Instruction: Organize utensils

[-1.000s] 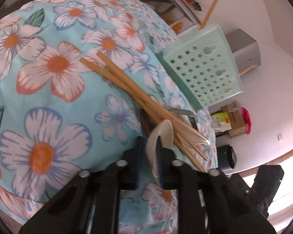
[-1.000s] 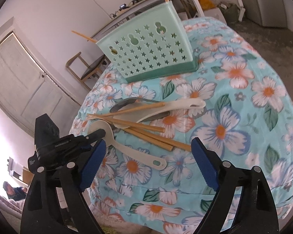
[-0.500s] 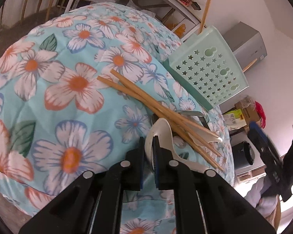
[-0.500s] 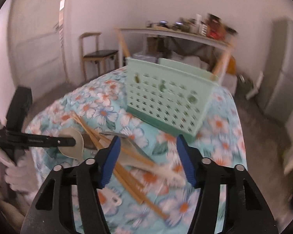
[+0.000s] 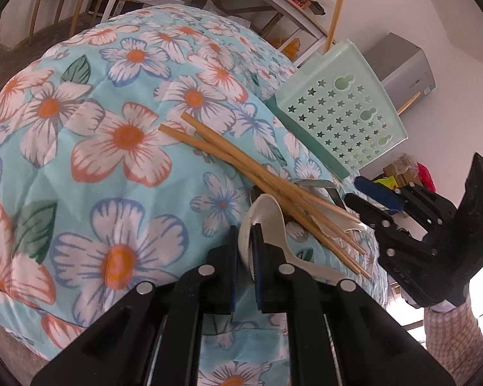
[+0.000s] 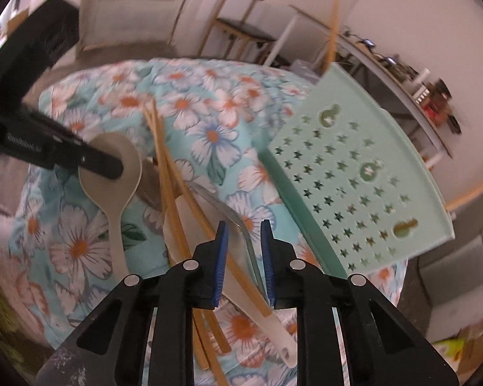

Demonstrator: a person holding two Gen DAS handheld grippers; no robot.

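Note:
My left gripper (image 5: 245, 225) is shut on the bowl of a white plastic spoon (image 5: 270, 222), which also shows in the right wrist view (image 6: 112, 189). Wooden chopsticks (image 5: 241, 160) lie crossed over a metal spoon (image 6: 228, 212) and a second white spoon (image 6: 241, 286) on the floral cloth. My right gripper (image 6: 243, 251) is narrowly open, its pads on either side of the metal spoon's handle. A mint green perforated utensil basket (image 6: 354, 173) stands beyond, with a chopstick (image 5: 338, 3) upright in it.
The table is covered by a blue floral cloth (image 5: 112, 135) that drops off at the near edges. A wooden chair (image 6: 238, 22) and a cluttered shelf (image 6: 402, 64) stand behind. A grey cabinet (image 5: 402, 67) is at the far right.
My right gripper has swung in low over the pile and narrowed around the metal spoon's handle. My left gripper stays shut on the white spoon and has pulled back slightly.

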